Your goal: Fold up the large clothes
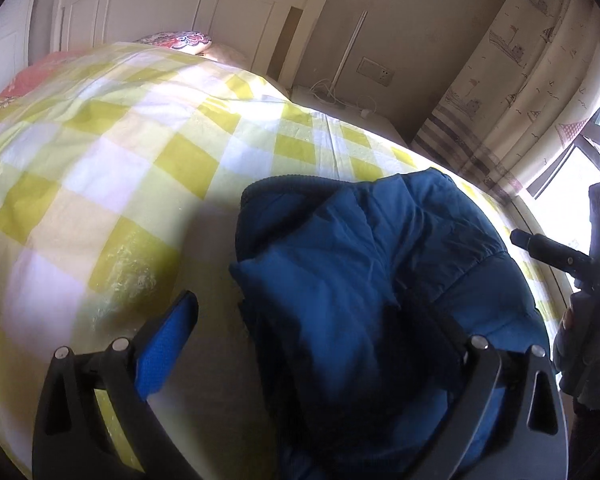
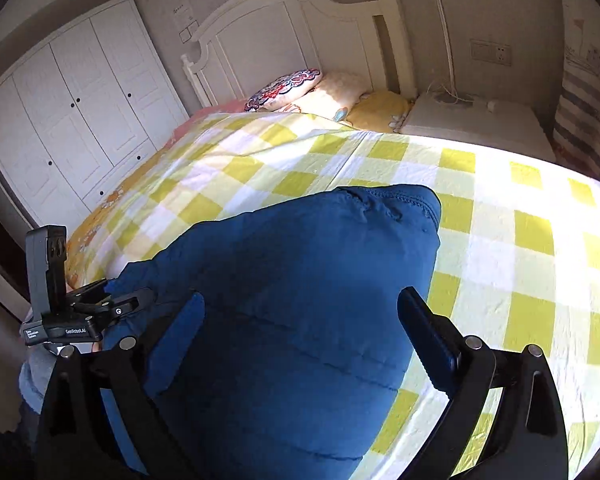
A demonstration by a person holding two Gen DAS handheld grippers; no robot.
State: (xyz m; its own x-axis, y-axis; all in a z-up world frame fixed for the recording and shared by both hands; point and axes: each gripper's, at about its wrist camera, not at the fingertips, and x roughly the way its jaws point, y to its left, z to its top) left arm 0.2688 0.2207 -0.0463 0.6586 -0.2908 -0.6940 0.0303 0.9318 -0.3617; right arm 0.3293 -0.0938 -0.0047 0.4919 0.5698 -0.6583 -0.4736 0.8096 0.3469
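A blue padded jacket (image 1: pixel 360 248) lies folded in a bundle on the yellow-and-white checked bedspread (image 1: pixel 140 160). My left gripper (image 1: pixel 304 320) hovers open at the jacket's left edge, its left blue pad (image 1: pixel 168 340) over the bedspread and its right finger over the cloth. In the right wrist view the jacket (image 2: pixel 300 248) fills the middle, and my right gripper (image 2: pixel 300 320) stands open over it, one finger on each side, with no pad pressing on it. Each gripper shows in the other's view: the right gripper (image 1: pixel 560 256) at the far right, the left gripper (image 2: pixel 76 312) at the left.
A white headboard (image 2: pixel 284 36) and several pillows (image 2: pixel 288 86) are at the bed's far end. A white wardrobe (image 2: pixel 72 120) stands to the left, a white bedside table (image 2: pixel 472 120) with cables to the right. A patterned curtain (image 1: pixel 512 92) hangs by the window (image 1: pixel 568 176).
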